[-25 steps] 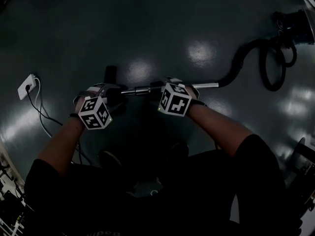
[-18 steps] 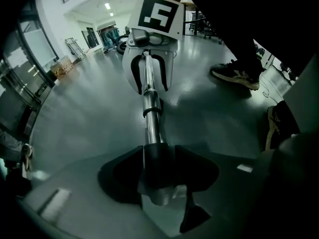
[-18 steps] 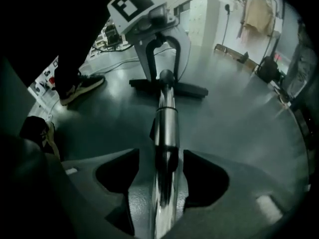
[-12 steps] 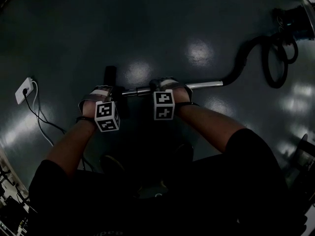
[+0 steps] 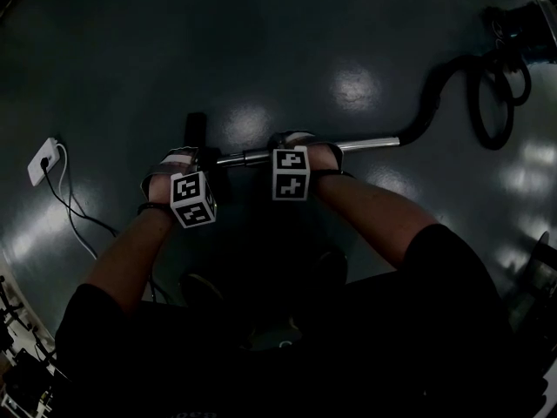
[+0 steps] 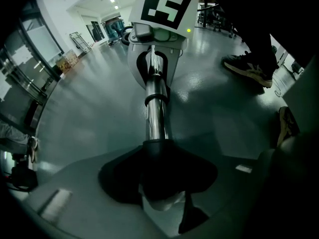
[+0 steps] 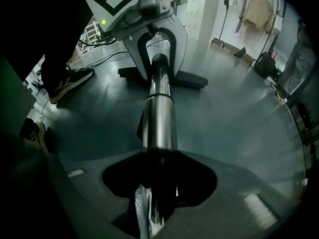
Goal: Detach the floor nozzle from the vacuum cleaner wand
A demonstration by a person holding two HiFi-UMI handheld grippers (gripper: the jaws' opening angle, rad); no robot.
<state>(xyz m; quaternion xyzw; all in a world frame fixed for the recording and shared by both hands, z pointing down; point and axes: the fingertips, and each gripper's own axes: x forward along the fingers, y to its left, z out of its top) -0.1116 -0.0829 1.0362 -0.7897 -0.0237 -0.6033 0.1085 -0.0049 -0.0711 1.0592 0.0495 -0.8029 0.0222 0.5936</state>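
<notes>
**Head view.** Both forearms reach forward and down, side by side. The left tongs (image 5: 187,165) and right tongs (image 5: 291,149) point steeply down onto the wand (image 5: 365,144), which is held level across the view. Their marker cubes face up toward the camera. The two hands are near each other and not touching. The floor nozzle (image 5: 196,129) is a dark shape at the wand's left end, just beyond the left tongs. Only this view shows the black hose (image 5: 431,98), which curls from the wand's right end to the vacuum body (image 5: 522,29) at the upper right. It alone also shows a white socket block (image 5: 42,159) with cables (image 5: 78,220), well off to the left. Open glossy floor (image 5: 261,33) lies beyond the wand.

**Left gripper view.** The jaws straddle the nozzle's black neck (image 6: 157,147), where the chrome tube ends. They are closing on the neck and grasp it, and it fills the gap between them. The tube runs on to the right tongs, which arch over it. A shoe (image 6: 249,66) stands near on the right, and a long lit hall opens behind.

**Right gripper view.** The jaws are closing round the chrome wand and grasp it. Farther along, the left tongs bridge the tube's dark end. Behind them the nozzle's flat black foot (image 7: 192,79) sits on the floor, a shape the head view barely gives. Another shoe (image 7: 70,79) is at the left. White lockers (image 7: 199,9) and hanging clothes (image 7: 259,9) stand far back, with wide floor to the right.
</notes>
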